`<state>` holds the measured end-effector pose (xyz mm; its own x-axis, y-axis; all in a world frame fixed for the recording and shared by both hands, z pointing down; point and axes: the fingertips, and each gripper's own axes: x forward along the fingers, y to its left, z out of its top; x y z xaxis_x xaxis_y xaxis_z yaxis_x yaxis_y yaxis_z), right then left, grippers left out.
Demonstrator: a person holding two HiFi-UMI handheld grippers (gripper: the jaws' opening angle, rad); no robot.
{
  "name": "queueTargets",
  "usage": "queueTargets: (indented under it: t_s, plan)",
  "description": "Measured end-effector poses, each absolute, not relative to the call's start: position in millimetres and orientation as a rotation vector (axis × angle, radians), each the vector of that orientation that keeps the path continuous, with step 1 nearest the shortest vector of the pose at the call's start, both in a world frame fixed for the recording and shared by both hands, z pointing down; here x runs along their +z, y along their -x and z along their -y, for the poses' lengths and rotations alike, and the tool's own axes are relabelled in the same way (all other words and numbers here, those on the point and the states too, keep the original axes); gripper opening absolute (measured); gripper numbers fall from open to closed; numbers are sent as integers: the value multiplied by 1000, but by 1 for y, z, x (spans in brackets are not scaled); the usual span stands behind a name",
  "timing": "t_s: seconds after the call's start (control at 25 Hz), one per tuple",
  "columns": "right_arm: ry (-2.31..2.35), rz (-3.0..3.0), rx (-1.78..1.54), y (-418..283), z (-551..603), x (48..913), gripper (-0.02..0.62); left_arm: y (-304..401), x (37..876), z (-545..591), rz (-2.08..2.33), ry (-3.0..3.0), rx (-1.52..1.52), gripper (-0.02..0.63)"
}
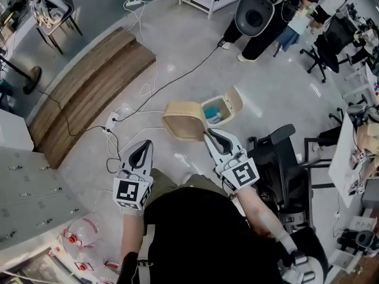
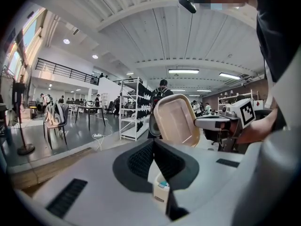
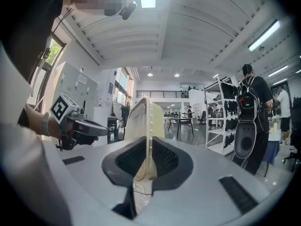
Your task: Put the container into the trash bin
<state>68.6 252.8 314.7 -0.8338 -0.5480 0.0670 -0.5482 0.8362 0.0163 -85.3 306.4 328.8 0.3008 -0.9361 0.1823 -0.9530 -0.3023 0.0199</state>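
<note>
Grey polished floor (image 1: 177, 46), cables (image 1: 148, 90) trailing across it, wooden platform (image 1: 89, 87) toward the left. Trash bin (image 1: 232, 102) stands on the floor, lid tipped back, something teal inside. Right gripper (image 1: 208, 136) pinches the beige container (image 1: 185, 120) by its wall, jaws pressed onto it from both sides. The container is held on edge in the air, just left of the bin in the head view. Left gripper (image 1: 142, 149) is alongside and apart from it, jaws pressed together with nothing between them. Black office chair (image 1: 284, 158) is near the right gripper.
</note>
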Motion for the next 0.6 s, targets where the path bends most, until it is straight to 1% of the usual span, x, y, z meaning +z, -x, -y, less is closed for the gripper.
queueTargets:
  t_s: [0.16,0.32,0.6]
  plan:
    - [-937,2924,28,-87,-236,319,49,71,333,-289,1738,-2452,221,9]
    - [-976,2902,21,-90,-218,324,49,72,337,-267,1711,-2467,201,8]
    - [-1039,2863,19,-60,-169,323,49,99,335,-209,1628,-2529,160,8]
